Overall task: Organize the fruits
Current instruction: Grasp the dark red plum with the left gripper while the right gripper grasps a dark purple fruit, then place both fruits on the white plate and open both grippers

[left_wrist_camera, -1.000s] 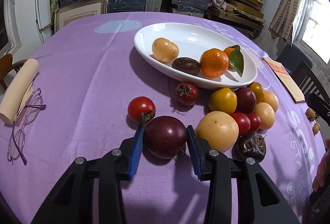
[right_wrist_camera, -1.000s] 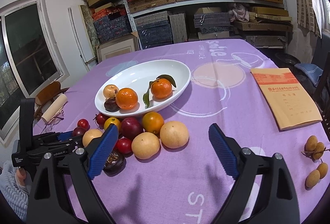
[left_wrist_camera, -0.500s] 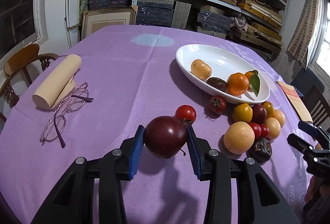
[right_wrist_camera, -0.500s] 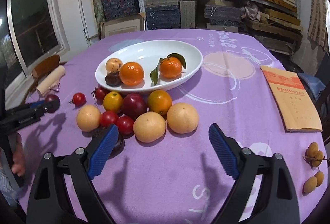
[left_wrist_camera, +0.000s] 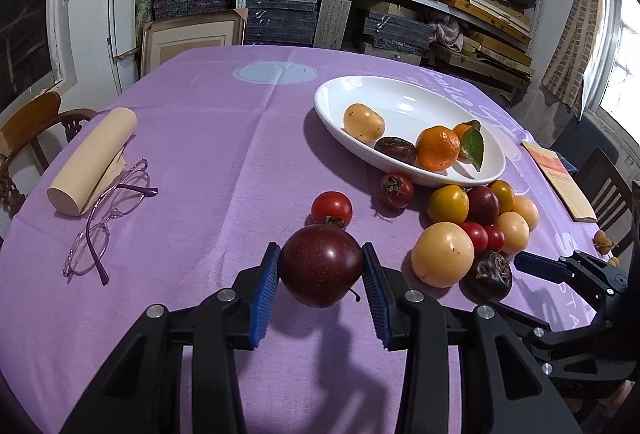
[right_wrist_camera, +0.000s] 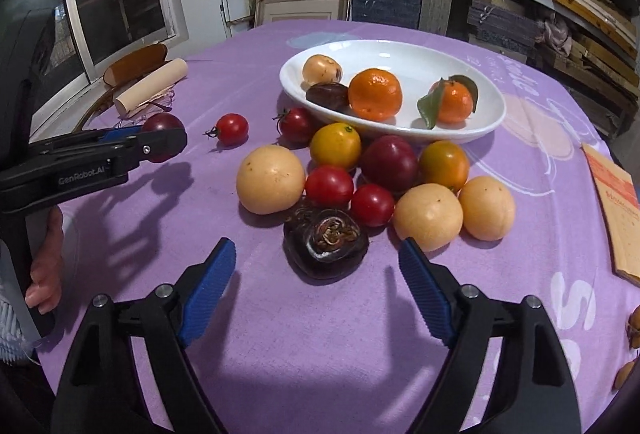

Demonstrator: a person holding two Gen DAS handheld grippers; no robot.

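Gripping a dark red plum between its blue pads, the left gripper holds it above the purple tablecloth. The right gripper is spread wide before a dark wrinkled fruit, not touching it.

The purple-clothed surface carries a white oval dish, a loose cluster of fruit beside it, two separate tomatoes, eyeglasses, a paper roll and a tan booklet.
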